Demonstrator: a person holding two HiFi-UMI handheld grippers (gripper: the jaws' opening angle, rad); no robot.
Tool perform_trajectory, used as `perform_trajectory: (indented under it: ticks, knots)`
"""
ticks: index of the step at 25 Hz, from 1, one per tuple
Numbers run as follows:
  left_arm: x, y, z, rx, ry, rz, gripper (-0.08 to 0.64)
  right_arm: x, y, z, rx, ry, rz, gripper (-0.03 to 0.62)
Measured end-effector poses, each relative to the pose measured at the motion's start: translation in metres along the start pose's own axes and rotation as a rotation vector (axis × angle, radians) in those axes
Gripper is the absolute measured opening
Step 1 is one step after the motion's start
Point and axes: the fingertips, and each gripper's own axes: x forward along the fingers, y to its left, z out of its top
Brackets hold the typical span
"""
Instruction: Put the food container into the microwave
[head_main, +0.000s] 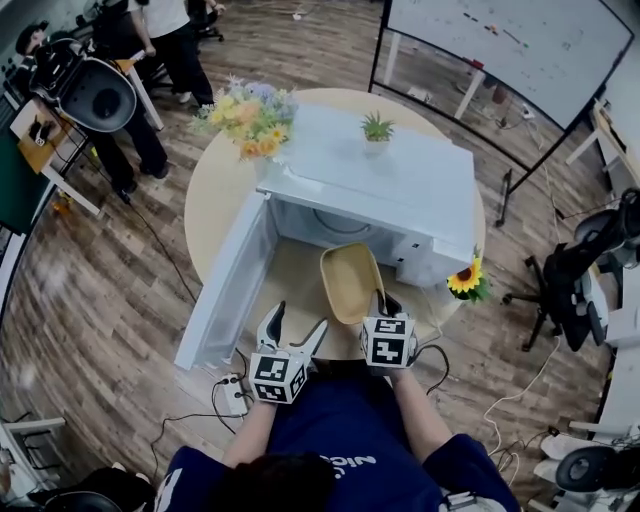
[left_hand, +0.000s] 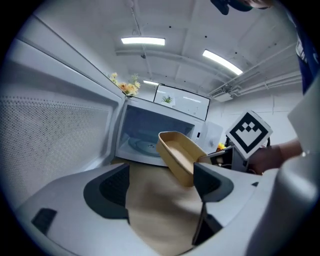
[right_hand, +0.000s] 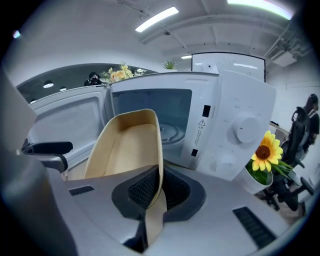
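Grips the near rim of the shallow tan oval food container (head_main: 350, 278) with the right gripper (head_main: 382, 300), jaws clenched on the thin wall. Holds that container tilted over the round beige table (head_main: 212, 215), just near of the open cavity of the white box-shaped microwave (head_main: 400, 185), not yet inside. Carries the left gripper (head_main: 298, 322) just left of the right one, jaws released and wide apart, only tabletop between them. Shows the white microwave door (head_main: 225, 290) swung out to the near left and a glass turntable (left_hand: 147, 145) inside the cavity. Finds a small green potted plant (head_main: 377, 127) on the microwave's top, a bunch of yellow and orange flowers (head_main: 250, 112) at its far left, a yellow sunflower (head_main: 465, 278) at its near right corner.
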Motion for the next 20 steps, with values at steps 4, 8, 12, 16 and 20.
perform_trajectory:
  ticks: [4, 8, 12, 16, 20]
  knots:
    - [0.009, 0.01, 0.008, -0.012, -0.001, 0.043, 0.397, 0.02, 0.001, 0.019, -0.019, 0.007, 0.003, 0.021]
    - [0.02, 0.018, 0.016, -0.012, 0.002, 0.068, 0.396, 0.044, 0.002, 0.041, -0.015, 0.003, 0.012, 0.02]
    - [0.031, 0.02, 0.02, -0.012, 0.004, 0.079, 0.391, 0.065, 0.003, 0.061, -0.034, -0.003, 0.016, 0.018]
    - [0.038, 0.025, 0.024, -0.013, 0.005, 0.094, 0.39, 0.084, 0.004, 0.074, -0.015, -0.018, 0.012, 0.018]
    - [0.044, 0.031, 0.025, -0.01, 0.011, 0.107, 0.388, 0.099, 0.002, 0.079, -0.012, -0.024, -0.014, 0.018]
